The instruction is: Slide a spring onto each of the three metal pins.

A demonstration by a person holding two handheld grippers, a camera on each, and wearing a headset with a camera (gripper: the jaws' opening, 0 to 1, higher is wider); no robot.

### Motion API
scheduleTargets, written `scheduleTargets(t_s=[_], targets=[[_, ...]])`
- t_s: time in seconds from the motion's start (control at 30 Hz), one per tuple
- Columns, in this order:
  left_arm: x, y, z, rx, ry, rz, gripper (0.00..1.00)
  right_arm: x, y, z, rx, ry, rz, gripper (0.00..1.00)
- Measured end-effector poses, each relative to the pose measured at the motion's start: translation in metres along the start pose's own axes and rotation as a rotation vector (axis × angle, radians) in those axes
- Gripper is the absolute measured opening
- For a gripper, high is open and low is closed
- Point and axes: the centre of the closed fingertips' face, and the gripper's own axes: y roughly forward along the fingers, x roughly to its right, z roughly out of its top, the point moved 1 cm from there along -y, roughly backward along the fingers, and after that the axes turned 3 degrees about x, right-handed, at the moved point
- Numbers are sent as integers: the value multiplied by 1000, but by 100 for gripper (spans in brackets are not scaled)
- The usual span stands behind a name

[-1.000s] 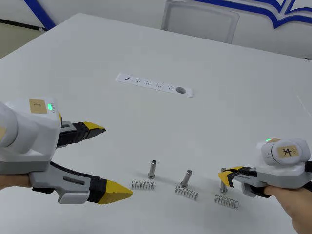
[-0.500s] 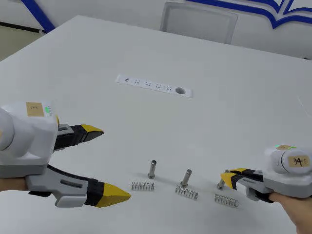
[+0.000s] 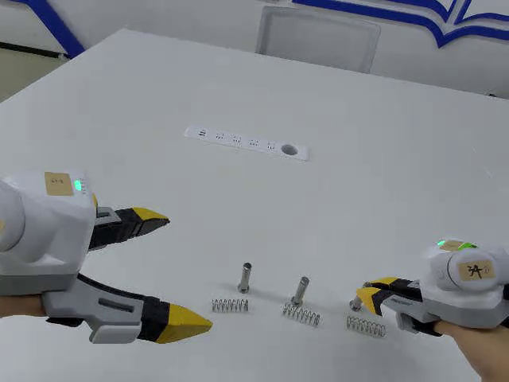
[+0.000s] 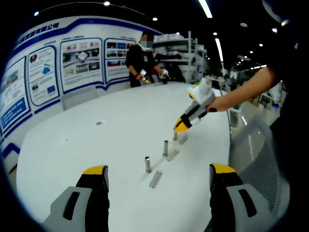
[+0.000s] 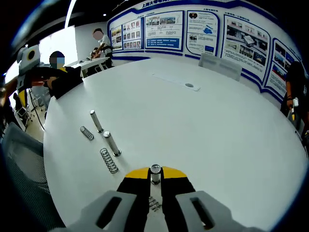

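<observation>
Three short metal pins stand in a row near the table's front: left pin [image 3: 245, 277], middle pin [image 3: 301, 290], right pin [image 3: 355, 303]. One spring lies flat in front of each: left spring [image 3: 231, 305], middle spring [image 3: 302, 315], right spring [image 3: 366, 326]. My right gripper [image 3: 367, 296] is low at the right pin. In the right gripper view its yellow tips [image 5: 155, 175] are closed in on the right pin's head [image 5: 155, 168], with the right spring [image 5: 154, 203] beneath the jaws. My left gripper [image 3: 171, 269] hovers wide open, left of the row, holding nothing [image 4: 158, 170].
A white power strip [image 3: 242, 142] lies flat in the middle of the table. A grey chair back [image 3: 318, 36] stands at the far edge. Other people stand at a distant table [image 4: 145, 72]. The table's front edge runs just below both grippers.
My right gripper has sunk lower and drawn in around the right pin. The left gripper stays open and has hardly moved. The head camera has shifted a little.
</observation>
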Motion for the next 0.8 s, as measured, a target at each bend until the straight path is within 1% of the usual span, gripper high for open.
scheduleTargets(t_s=[0.1, 0.23, 0.4, 0.57, 0.7, 0.8], targets=[[0, -1, 1, -1, 4, 1, 88, 1, 0, 0, -4, 8, 2, 8], [2, -3, 1, 2, 4, 2, 88, 0, -2, -2, -16, -5, -4, 9], [5, -3, 1, 1, 6, -3, 88, -1, -5, -5, -35, -17, 2, 9], [7, -4, 2, 3, 7, -4, 88, 0, -8, -7, -38, -4, 4, 11], [8, -5, 2, 2, 10, -3, 88, -1, -12, -11, -45, -10, 12, 15], [8, -6, 2, 2, 8, -1, 88, 2, -18, -15, -45, -13, 18, 16]])
